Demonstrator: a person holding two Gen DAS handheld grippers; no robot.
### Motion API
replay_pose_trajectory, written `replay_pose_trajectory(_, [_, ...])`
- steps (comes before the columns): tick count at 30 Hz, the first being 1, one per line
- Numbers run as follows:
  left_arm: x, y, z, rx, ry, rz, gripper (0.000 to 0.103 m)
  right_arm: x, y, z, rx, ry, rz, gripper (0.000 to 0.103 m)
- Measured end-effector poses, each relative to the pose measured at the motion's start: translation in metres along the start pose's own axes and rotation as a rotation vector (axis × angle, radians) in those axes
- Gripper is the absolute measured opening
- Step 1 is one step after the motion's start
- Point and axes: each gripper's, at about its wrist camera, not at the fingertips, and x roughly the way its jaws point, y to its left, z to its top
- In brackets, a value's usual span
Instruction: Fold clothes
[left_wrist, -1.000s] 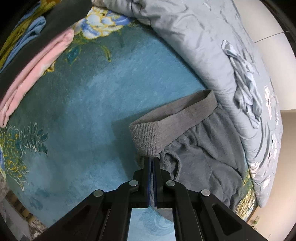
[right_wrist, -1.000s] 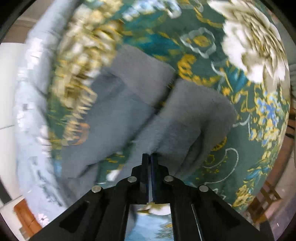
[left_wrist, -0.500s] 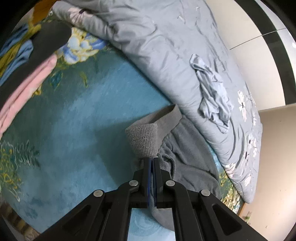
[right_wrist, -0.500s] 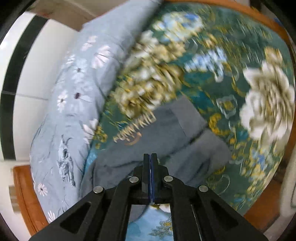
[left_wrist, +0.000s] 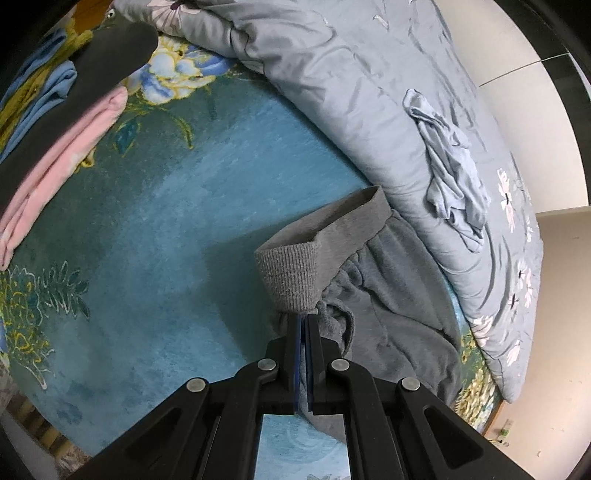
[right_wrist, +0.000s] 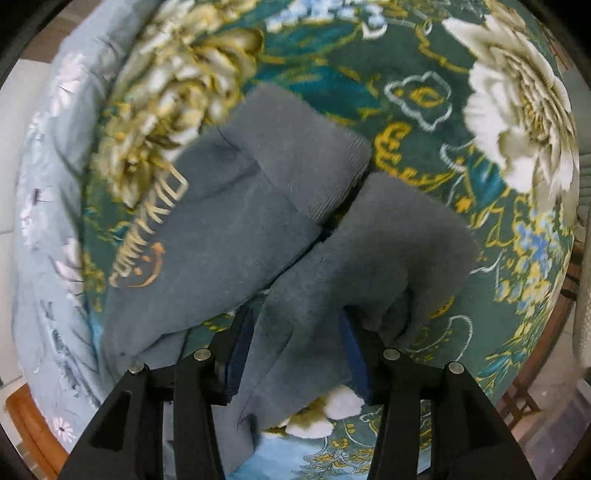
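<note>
Left tool (left_wrist: 303, 320) clamped on grey sweatpants (left_wrist: 388, 295) waistband; right tool (right_wrist: 297, 332) opening, trouser leg apparently loose between.

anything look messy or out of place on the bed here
Yes. A pale blue garment lies crumpled on the grey quilt, unlike the flat stack of folded clothes on the far side of the bed. The grey sweatpants lie unevenly, legs apart.

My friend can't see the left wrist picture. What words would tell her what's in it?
The left gripper pinches the ribbed waistband of grey sweatpants lying on a teal flowered bedspread. A grey-blue quilt lies beyond, folded pink and dark clothes at left.
</note>
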Motion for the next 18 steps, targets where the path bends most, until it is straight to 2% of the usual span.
replay_pose_trajectory(3, [0.003,0.003,-0.001,-0.012,0.006,0.007,0.002,0.009,0.002,0.0,0.021,0.013,-0.048,0.047])
replay_pose_trajectory(4, [0.003,0.005,-0.001,-0.016,0.008,0.009,0.002,0.01,0.001,0.0,0.034,0.016,-0.055,0.034])
replay_pose_trajectory(5, [0.004,0.006,-0.001,-0.02,0.01,0.011,0.002,0.01,-0.002,-0.001,0.05,0.016,-0.054,0.011])
replay_pose_trajectory(6, [0.005,0.007,-0.002,-0.025,0.012,0.013,0.002,0.009,-0.005,-0.001,0.063,0.016,-0.054,0.004])
replay_pose_trajectory(9, [0.007,0.011,-0.003,-0.044,0.017,0.012,0.002,0.0,-0.02,-0.004,0.091,0.008,-0.008,0.003])
replay_pose_trajectory(13, [0.002,0.011,-0.003,-0.061,0.001,-0.009,0.002,-0.029,-0.031,-0.009,0.099,-0.031,0.126,0.003])
replay_pose_trajectory(18, [-0.023,-0.01,0.007,-0.031,-0.055,-0.088,0.002,-0.099,0.001,-0.009,-0.023,-0.131,0.318,0.003])
